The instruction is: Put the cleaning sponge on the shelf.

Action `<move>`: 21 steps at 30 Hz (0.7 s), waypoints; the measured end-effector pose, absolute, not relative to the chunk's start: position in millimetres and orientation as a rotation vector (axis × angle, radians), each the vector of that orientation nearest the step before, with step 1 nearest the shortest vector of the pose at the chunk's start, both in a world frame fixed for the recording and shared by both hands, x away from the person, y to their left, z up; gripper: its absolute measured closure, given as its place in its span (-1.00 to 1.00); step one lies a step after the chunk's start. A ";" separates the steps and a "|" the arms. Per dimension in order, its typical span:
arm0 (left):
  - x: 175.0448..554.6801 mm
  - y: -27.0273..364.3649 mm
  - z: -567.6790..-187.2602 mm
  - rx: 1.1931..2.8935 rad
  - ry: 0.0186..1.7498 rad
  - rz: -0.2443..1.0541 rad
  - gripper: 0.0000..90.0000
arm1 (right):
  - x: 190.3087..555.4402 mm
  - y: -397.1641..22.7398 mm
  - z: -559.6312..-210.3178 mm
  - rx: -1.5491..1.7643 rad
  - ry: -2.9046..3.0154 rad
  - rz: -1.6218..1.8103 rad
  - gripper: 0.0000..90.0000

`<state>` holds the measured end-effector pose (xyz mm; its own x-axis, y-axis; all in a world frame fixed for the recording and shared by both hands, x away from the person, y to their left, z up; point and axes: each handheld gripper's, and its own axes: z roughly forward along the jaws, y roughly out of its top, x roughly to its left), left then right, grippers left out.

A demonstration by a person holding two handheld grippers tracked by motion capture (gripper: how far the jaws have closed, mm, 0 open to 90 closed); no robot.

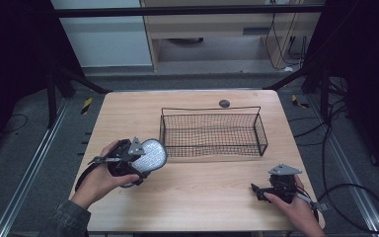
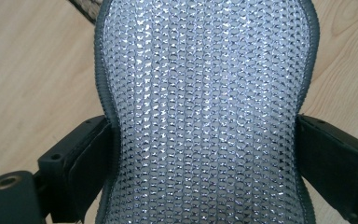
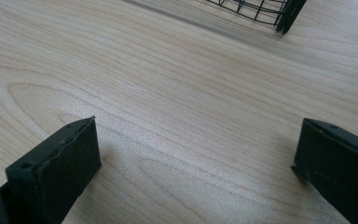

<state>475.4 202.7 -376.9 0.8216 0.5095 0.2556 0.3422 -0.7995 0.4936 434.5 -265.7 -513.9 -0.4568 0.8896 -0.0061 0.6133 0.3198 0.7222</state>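
A silvery mesh pouch with a dark edge is held above the table at the left, just off the basket's near left corner. My left gripper is shut on the pouch; in the left gripper view the two black jaws squeeze its sides inward. The black wire basket stands in the middle of the wooden table, with nothing visible inside it. My right gripper rests low at the table's front right, open, with only bare wood between its jaws in the right gripper view.
A small dark round disc sits by the table's far edge behind the basket. A corner of the basket shows at the top of the right gripper view. Bare wood lies between the two hands.
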 end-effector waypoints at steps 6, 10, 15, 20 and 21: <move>485.7 189.9 -358.0 2.590 0.577 0.583 -0.84 | 434.6 -265.7 -513.9 1.330 2.188 0.931 -0.99; 504.2 179.2 -343.1 2.594 0.541 0.627 -0.84 | 434.5 -265.7 -513.9 1.332 2.187 0.930 -0.99; 523.2 168.7 -333.9 2.574 0.521 0.668 -0.84 | 434.4 -265.6 -513.9 1.334 2.187 0.931 -0.99; 538.8 155.6 -330.2 2.575 0.496 0.681 -0.84 | 434.5 -265.7 -513.9 1.333 2.187 0.929 -0.99; 538.8 155.6 -330.2 2.575 0.496 0.681 -0.84 | 434.5 -265.7 -513.9 1.332 2.187 0.929 -0.99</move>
<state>538.8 155.6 -330.2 0.8156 0.4374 0.3789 0.2271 -0.8442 0.4856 434.5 -265.7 -513.9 -0.4563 0.8898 -0.0059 0.6132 0.3193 0.7225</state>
